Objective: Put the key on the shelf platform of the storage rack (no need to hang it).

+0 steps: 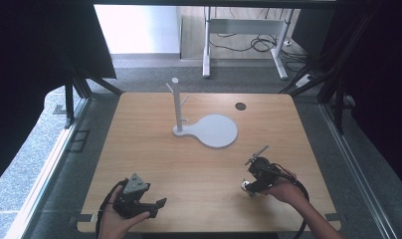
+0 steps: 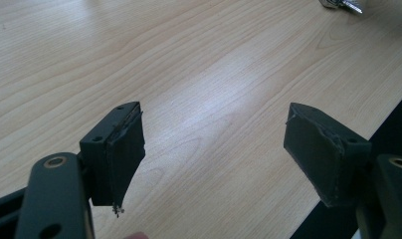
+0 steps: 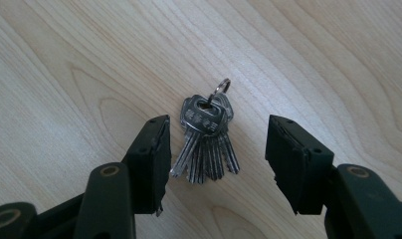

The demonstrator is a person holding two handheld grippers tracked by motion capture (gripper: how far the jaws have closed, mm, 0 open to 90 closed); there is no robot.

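Right gripper view, right tongs [image 3: 216, 149] released astride bunch of keys [image 3: 205, 142], key stamping possibly lettering, illegible, left tongs [image 2: 214, 149] released.

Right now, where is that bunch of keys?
The bunch of keys lies flat on the wooden table, near its front right, between the open fingers of the right gripper, untouched.

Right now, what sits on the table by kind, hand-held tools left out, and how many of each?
White stand with round base: 1
Bunch of keys on a ring: 1
Dark round disc in the tabletop: 1
Total: 3
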